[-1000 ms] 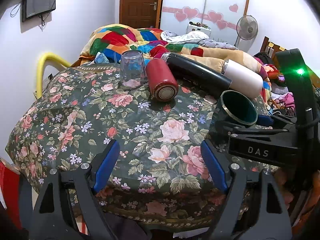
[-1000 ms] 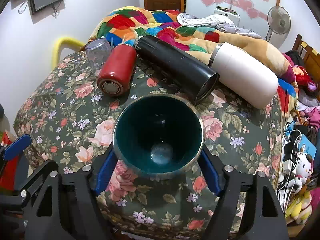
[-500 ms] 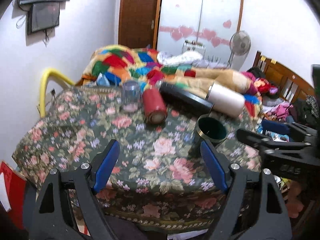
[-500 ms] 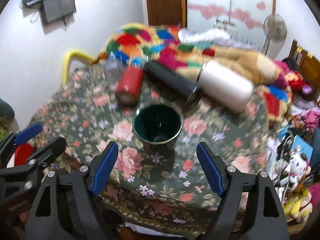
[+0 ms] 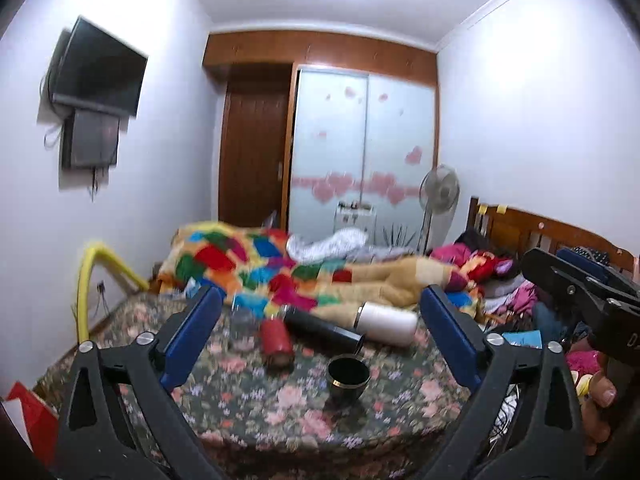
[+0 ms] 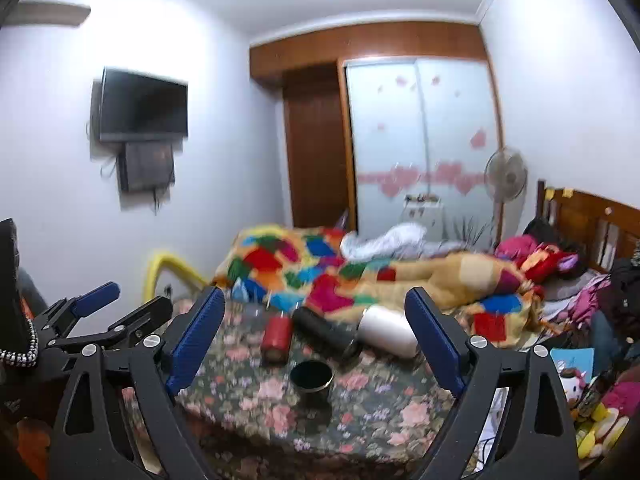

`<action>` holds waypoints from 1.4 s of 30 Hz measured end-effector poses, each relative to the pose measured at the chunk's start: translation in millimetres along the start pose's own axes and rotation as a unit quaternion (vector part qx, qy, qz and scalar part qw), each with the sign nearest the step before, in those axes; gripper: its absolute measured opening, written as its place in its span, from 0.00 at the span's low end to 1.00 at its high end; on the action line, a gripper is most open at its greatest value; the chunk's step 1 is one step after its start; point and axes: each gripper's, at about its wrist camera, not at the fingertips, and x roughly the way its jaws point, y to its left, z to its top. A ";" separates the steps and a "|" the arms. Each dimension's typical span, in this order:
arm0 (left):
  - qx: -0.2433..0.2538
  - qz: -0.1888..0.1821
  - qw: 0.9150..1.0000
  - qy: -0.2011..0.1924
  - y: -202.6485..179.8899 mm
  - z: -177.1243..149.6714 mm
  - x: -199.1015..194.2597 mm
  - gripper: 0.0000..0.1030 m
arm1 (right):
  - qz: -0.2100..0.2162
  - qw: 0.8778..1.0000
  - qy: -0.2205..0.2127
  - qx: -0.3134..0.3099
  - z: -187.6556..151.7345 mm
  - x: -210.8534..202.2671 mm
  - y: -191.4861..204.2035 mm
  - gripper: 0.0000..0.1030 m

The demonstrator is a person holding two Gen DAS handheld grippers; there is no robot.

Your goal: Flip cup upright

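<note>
The dark green cup [image 5: 347,378] with a gold rim stands upright, mouth up, on the floral tablecloth [image 5: 248,408]; it also shows in the right wrist view [image 6: 312,378]. My left gripper [image 5: 320,344] is open and empty, held back from and above the table. My right gripper [image 6: 316,338] is open and empty too, also back from the cup. The right gripper shows at the right edge of the left wrist view [image 5: 588,292], and the left gripper at the left of the right wrist view [image 6: 100,312].
Behind the cup lie a red flask [image 5: 276,340], a black flask [image 5: 324,328] and a white flask [image 5: 386,322], with a clear glass [image 5: 242,326] upside down at the left. A bed with a patchwork quilt [image 5: 256,260] is behind the table. A fan [image 5: 438,192] stands by the wardrobe.
My right gripper let go of the cup, which now stands upright on the table. Both grippers have pulled back and risen, so the table looks smaller and farther away.
</note>
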 end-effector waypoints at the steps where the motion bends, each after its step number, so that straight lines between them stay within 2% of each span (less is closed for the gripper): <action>1: 0.004 0.002 1.000 -0.010 -3.1 1.8 -6.2 1.00 | -0.002 1.000 -0.011 0.004 1.4 -7.3 -0.1 0.89; 3: 0.010 0.006 1.000 -0.024 -8.9 3.6 -17.0 1.00 | -0.006 1.000 -0.026 0.013 2.4 -17.5 -2.9 0.91; 5: 0.012 0.008 0.999 -0.029 -11.7 4.0 -23.2 1.00 | -0.013 0.999 -0.036 0.021 1.3 -22.4 -5.8 1.00; 12: 0.007 0.020 0.999 -0.024 -13.5 1.8 -25.1 1.00 | -0.038 0.998 -0.039 0.024 -4.9 -25.8 -9.3 1.00; 42: -0.008 0.029 1.000 -0.004 -5.1 -4.3 -15.9 1.00 | -0.022 1.000 -0.016 0.005 -13.0 -31.5 -8.1 1.00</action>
